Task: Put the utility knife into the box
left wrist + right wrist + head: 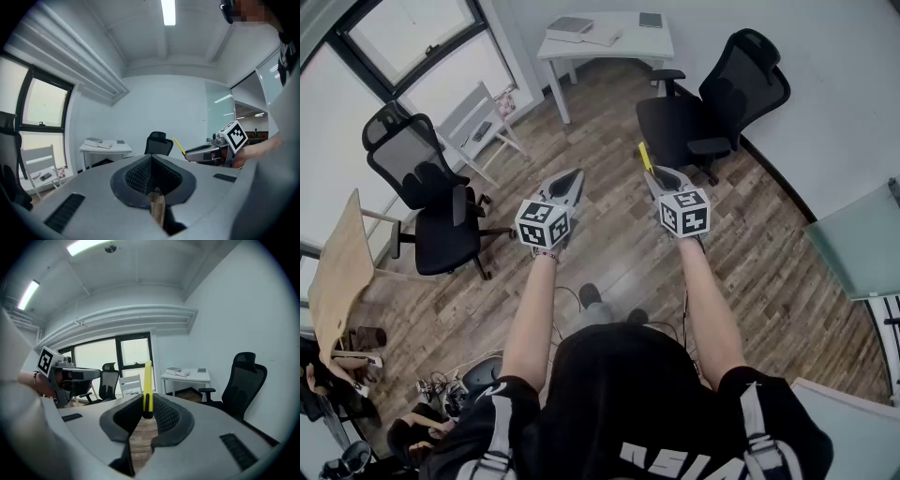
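The yellow utility knife (644,155) sticks out forward from my right gripper (656,175), whose jaws are shut on its lower end. In the right gripper view the utility knife (147,383) stands upright between the ribbed pads of that right gripper (146,412). My left gripper (572,178) is held level beside it, with its jaws shut on nothing; the left gripper (151,172) shows its pads pressed together. A flat white box-like thing (581,33) lies on the white table (619,49) across the room. Both grippers hang in mid-air above the wooden floor.
A black office chair (717,108) stands just ahead to the right, and another black chair (431,202) is at the left. A white chair (478,122) stands by the window. A glass-topped surface (853,244) lies to the right. A pale wooden board (342,272) leans at the far left.
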`<action>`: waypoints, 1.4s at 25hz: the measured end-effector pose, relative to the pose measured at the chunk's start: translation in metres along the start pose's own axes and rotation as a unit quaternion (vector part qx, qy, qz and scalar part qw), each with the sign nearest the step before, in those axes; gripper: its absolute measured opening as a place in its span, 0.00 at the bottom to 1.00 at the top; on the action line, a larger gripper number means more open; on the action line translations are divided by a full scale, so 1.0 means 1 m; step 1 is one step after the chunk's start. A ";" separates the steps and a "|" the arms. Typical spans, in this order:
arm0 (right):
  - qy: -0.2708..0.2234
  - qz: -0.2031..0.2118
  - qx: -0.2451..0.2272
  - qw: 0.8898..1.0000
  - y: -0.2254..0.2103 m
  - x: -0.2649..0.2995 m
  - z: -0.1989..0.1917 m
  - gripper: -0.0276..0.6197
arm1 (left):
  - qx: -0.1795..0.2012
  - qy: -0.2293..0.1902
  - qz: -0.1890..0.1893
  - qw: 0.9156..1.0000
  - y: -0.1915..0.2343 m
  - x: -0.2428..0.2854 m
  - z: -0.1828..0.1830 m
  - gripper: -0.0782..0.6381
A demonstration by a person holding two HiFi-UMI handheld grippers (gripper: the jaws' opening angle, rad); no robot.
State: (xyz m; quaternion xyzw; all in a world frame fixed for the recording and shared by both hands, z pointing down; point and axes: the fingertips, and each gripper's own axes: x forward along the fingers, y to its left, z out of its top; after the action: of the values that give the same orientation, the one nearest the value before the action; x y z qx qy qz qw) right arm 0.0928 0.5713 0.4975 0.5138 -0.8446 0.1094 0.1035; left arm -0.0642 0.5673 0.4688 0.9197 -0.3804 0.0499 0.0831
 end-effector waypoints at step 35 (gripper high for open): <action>0.027 -0.046 0.008 0.999 0.032 0.153 0.020 0.17 | -0.038 0.011 -0.022 0.999 0.197 0.027 -0.010 0.14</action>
State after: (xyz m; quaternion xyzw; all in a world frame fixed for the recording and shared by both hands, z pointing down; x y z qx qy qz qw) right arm -0.0062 0.4505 0.5203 0.5495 -0.8163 0.1248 0.1269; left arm -0.1852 0.4130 0.5051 0.9235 -0.3607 0.0432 0.1234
